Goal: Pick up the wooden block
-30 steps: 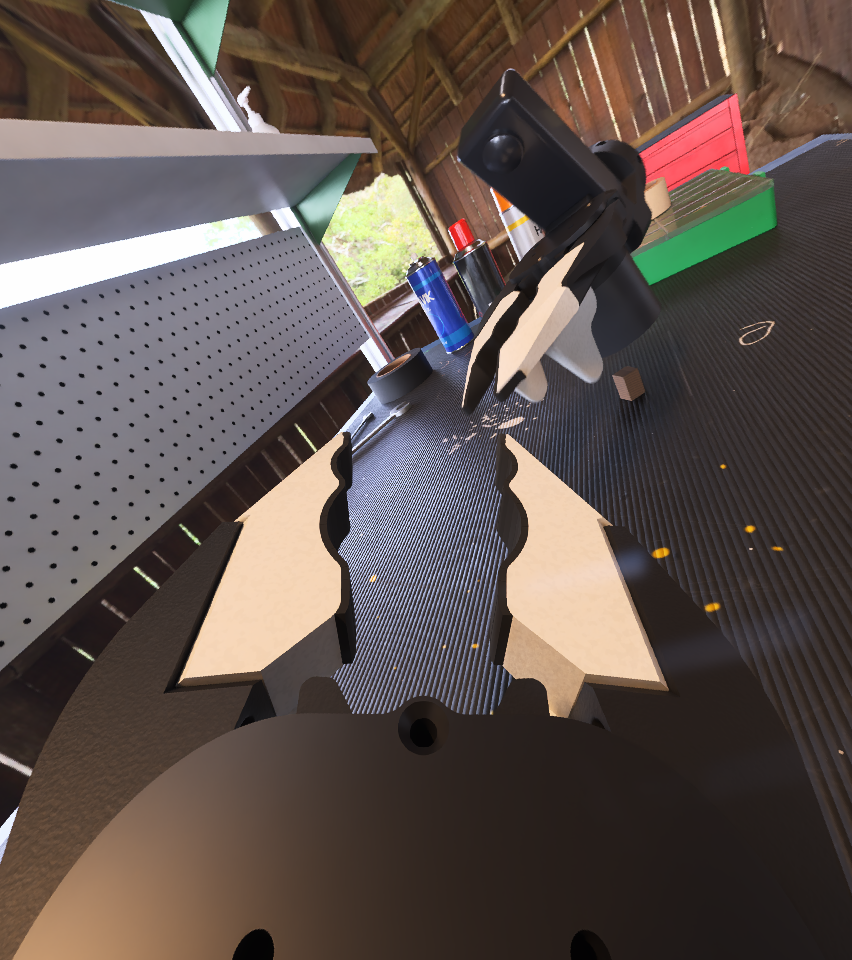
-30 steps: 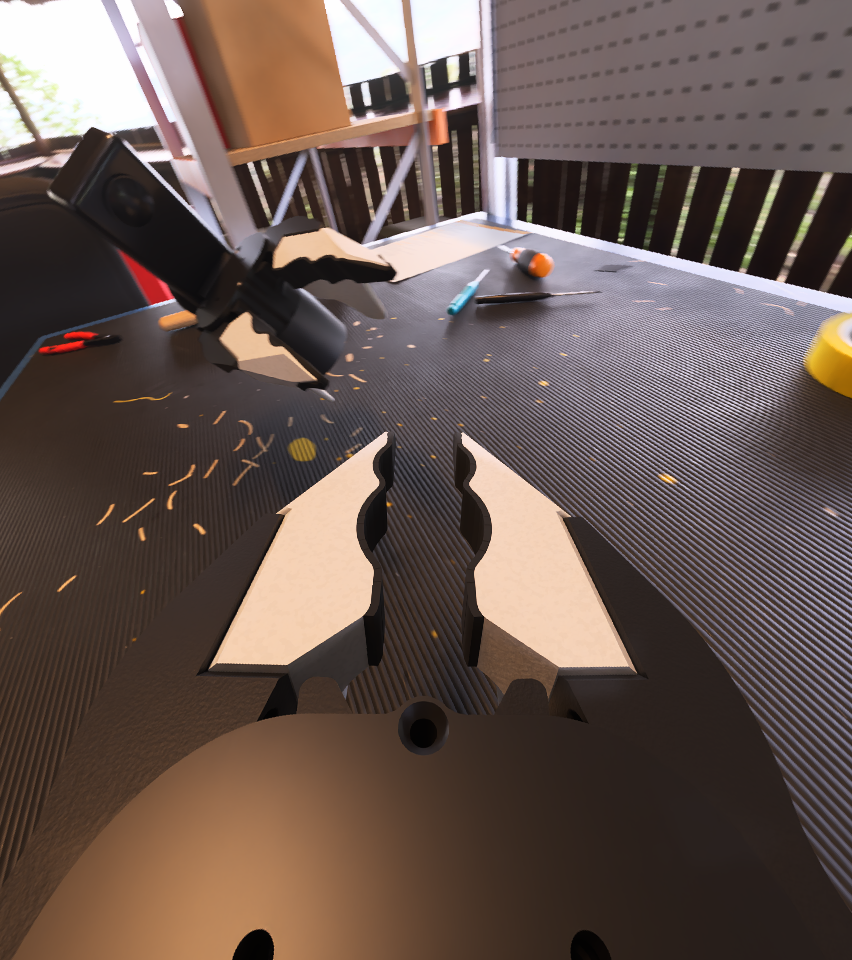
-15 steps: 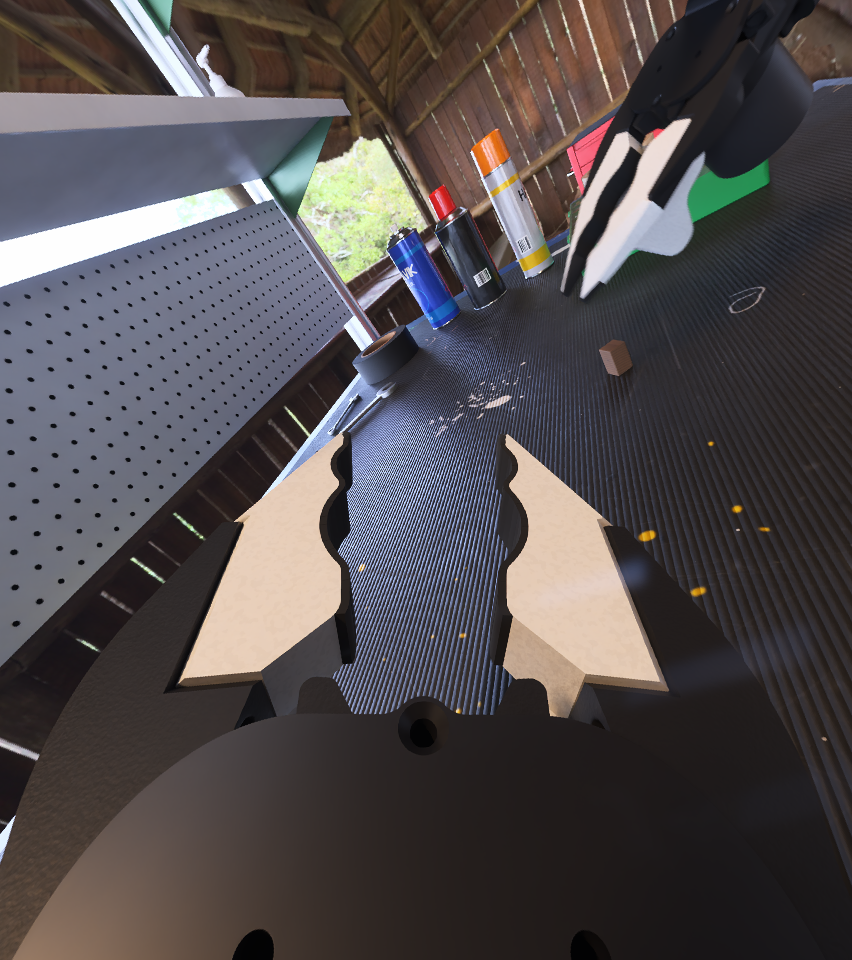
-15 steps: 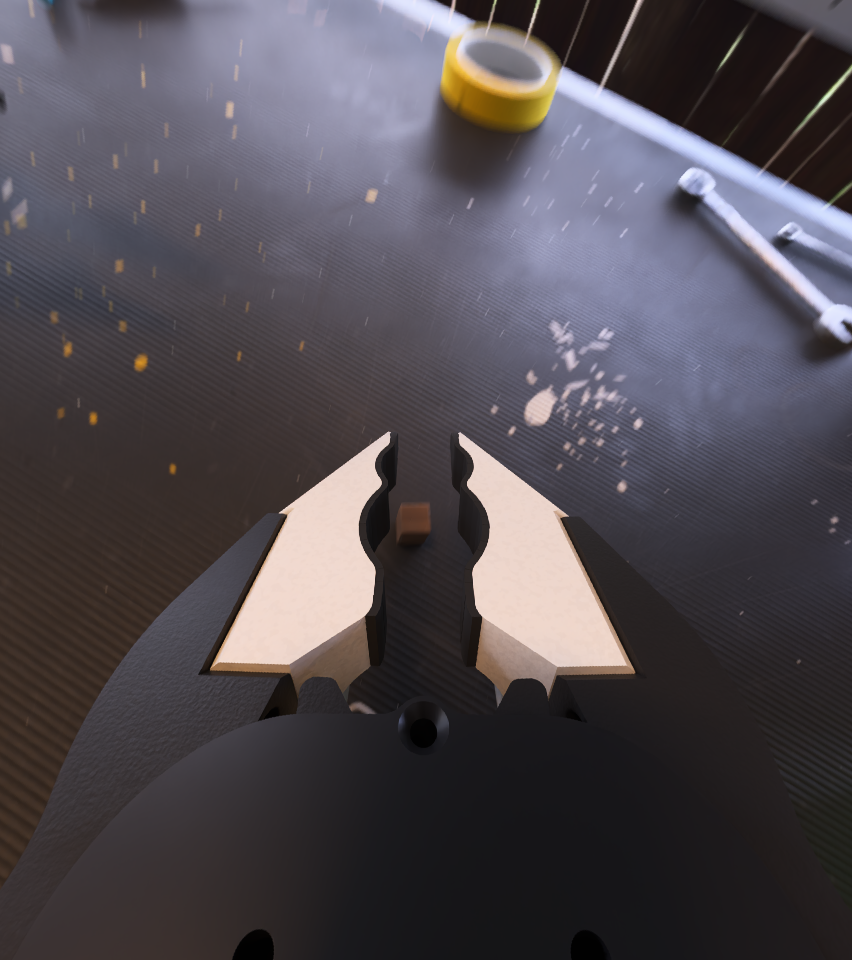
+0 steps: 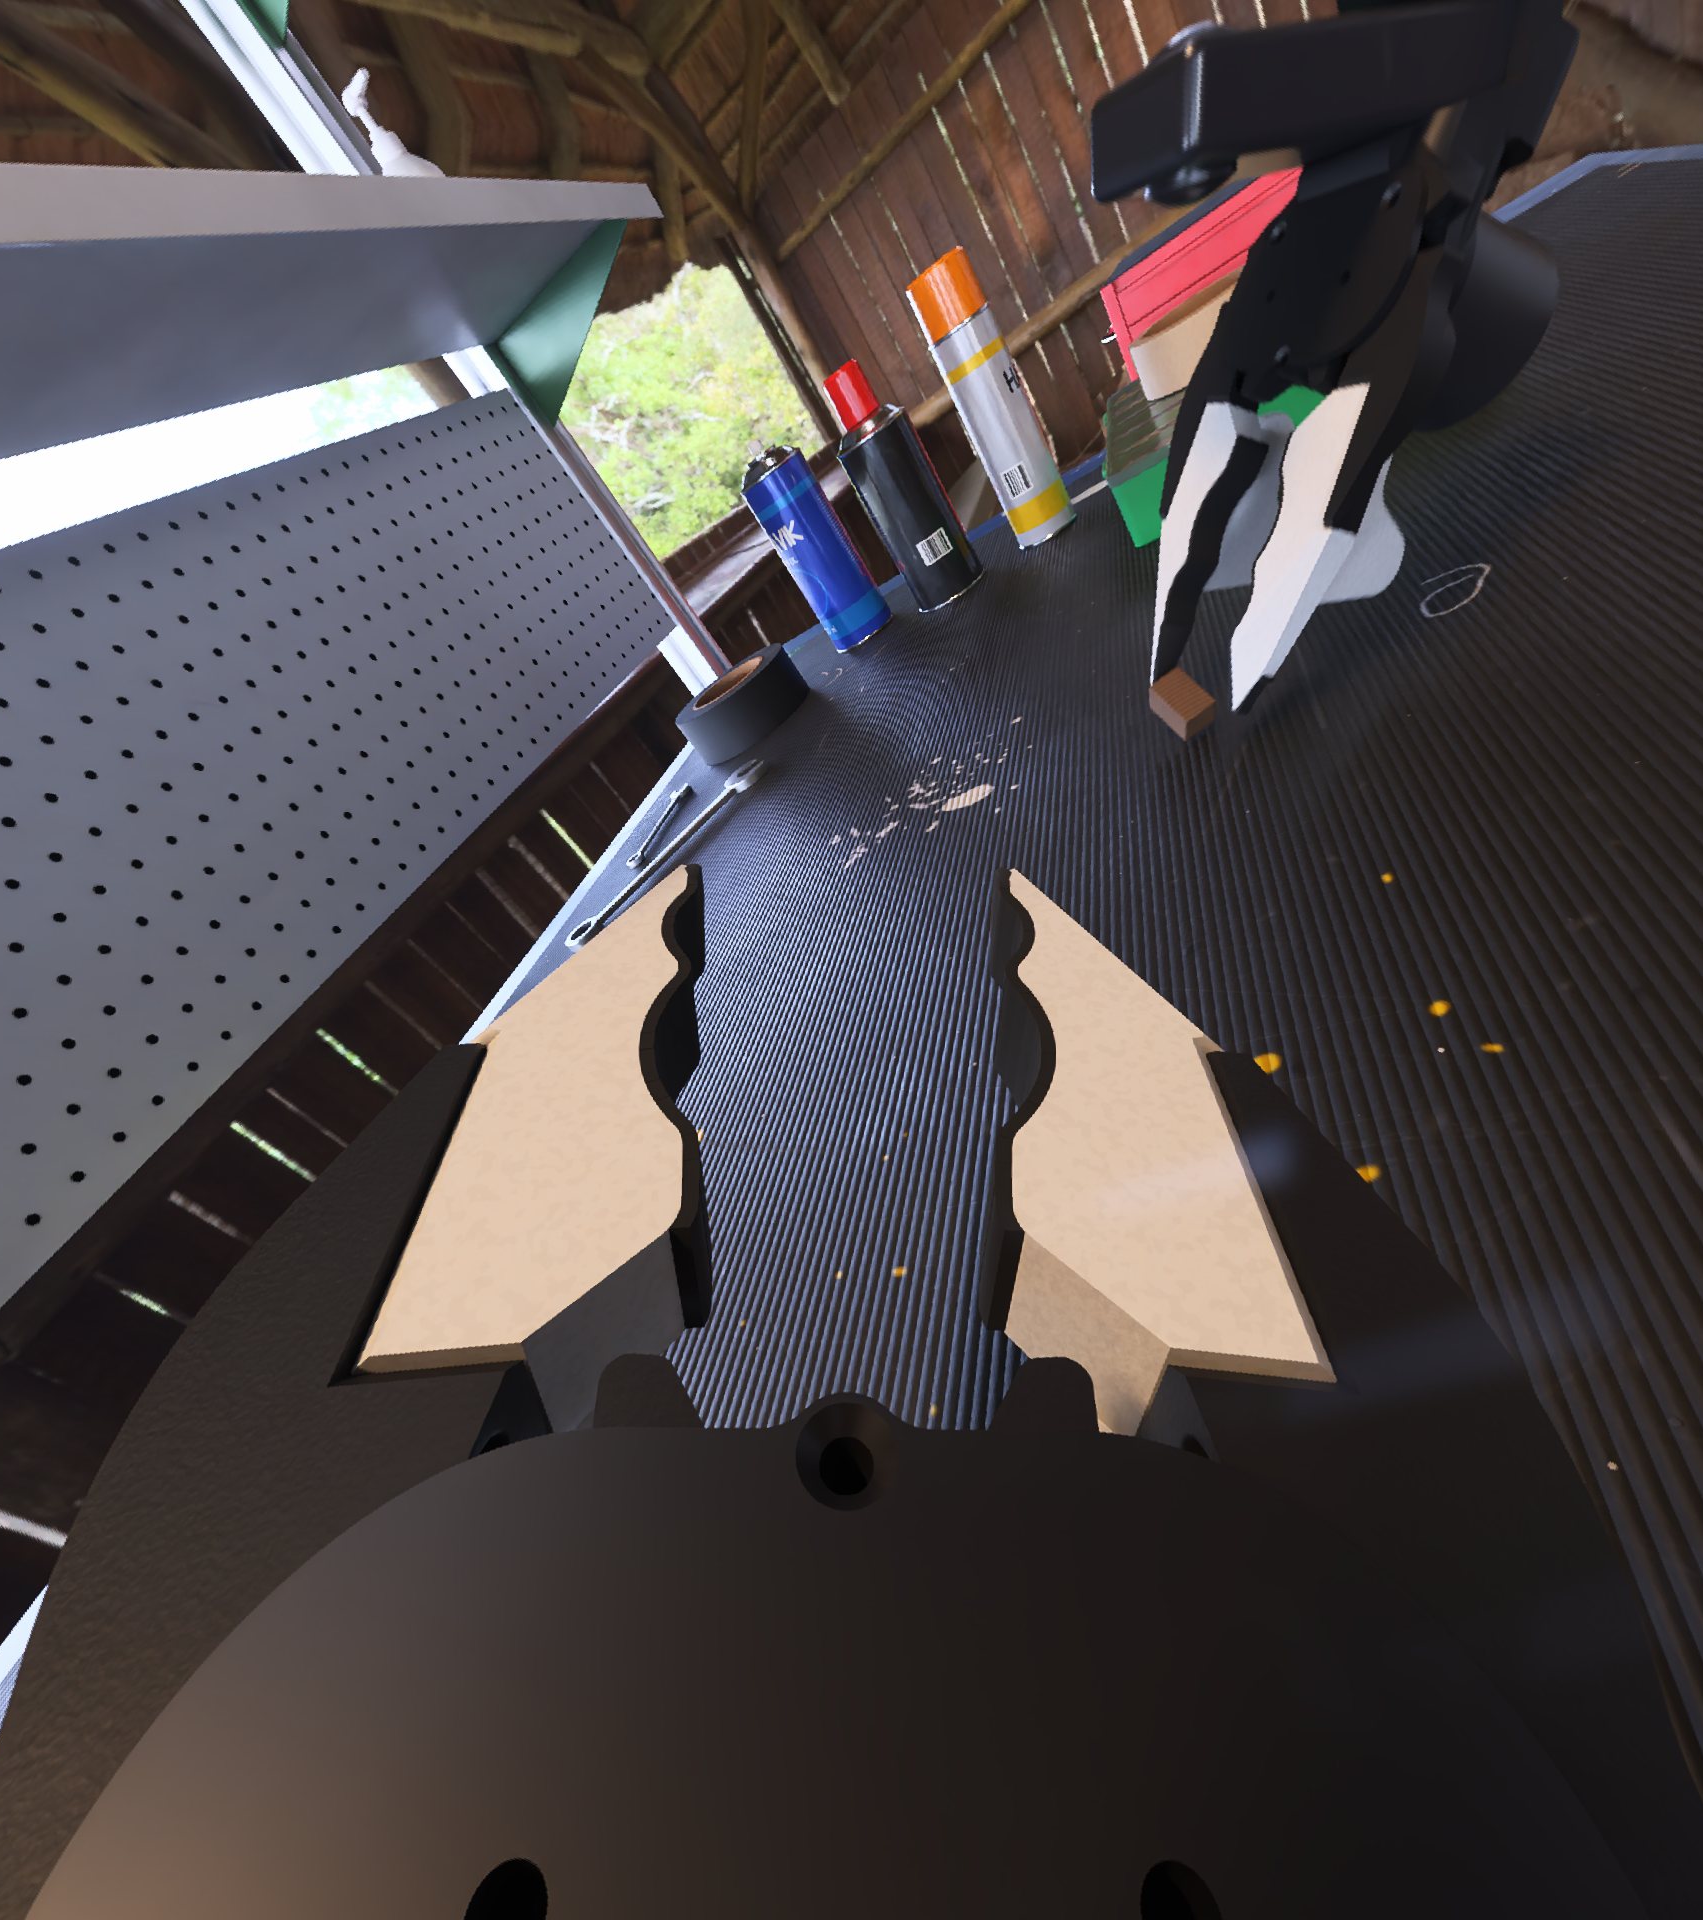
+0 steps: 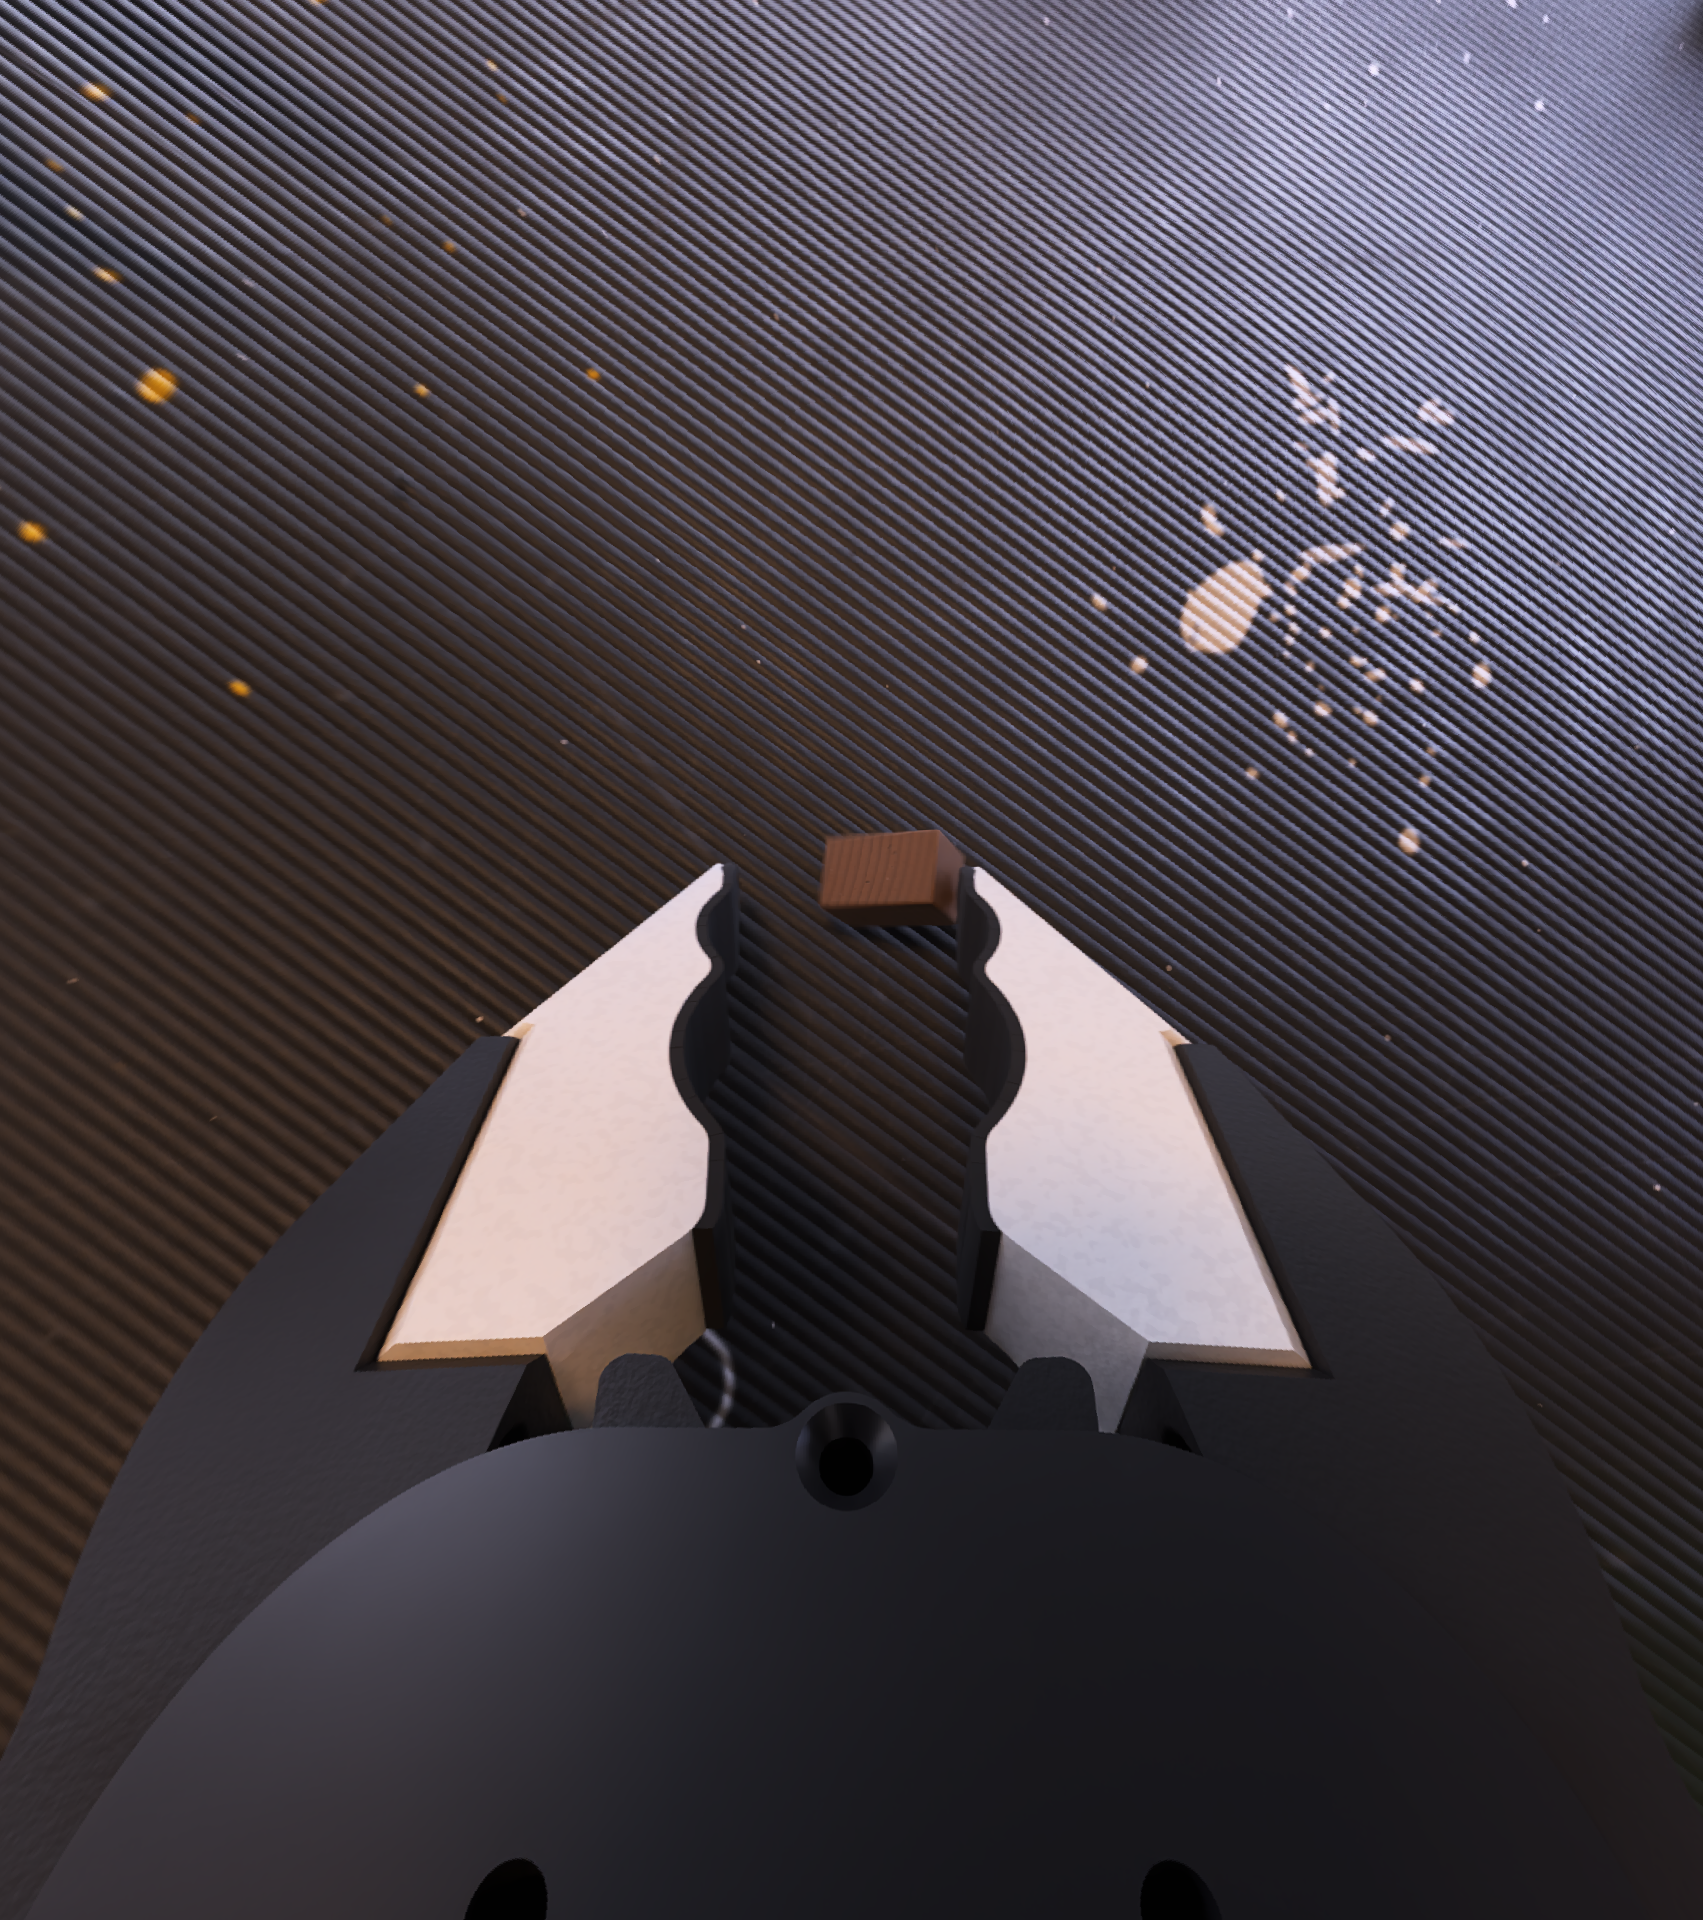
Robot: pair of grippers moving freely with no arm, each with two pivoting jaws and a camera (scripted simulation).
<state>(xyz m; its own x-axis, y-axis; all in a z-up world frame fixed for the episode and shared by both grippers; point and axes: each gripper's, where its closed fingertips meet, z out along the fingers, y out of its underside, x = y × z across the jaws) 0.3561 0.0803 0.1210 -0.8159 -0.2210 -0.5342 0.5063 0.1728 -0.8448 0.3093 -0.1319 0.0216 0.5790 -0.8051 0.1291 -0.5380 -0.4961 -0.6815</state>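
The wooden block (image 6: 886,879) is a small brown cube on the black ribbed mat (image 6: 826,416). In the right wrist view it lies between my right gripper's (image 6: 847,878) fingertips, close against the right-hand one. The right gripper is open, wider than the block, and points down at the mat. In the left wrist view the right gripper (image 5: 1205,686) stands far off at the upper right with the block (image 5: 1182,703) at its tips. My left gripper (image 5: 852,894) is open and empty, low over the mat, well short of the block.
Three spray cans (image 5: 904,509), a black tape roll (image 5: 738,701) and wrenches (image 5: 665,831) lie along the mat's left edge. A green box (image 5: 1138,488) sits behind the right gripper. A grey pegboard (image 5: 203,779) and shelf (image 5: 203,270) rise on the left.
The right gripper has dropped close to the mat, opened wider, and now has the block between its fingertips. The left gripper has barely moved.
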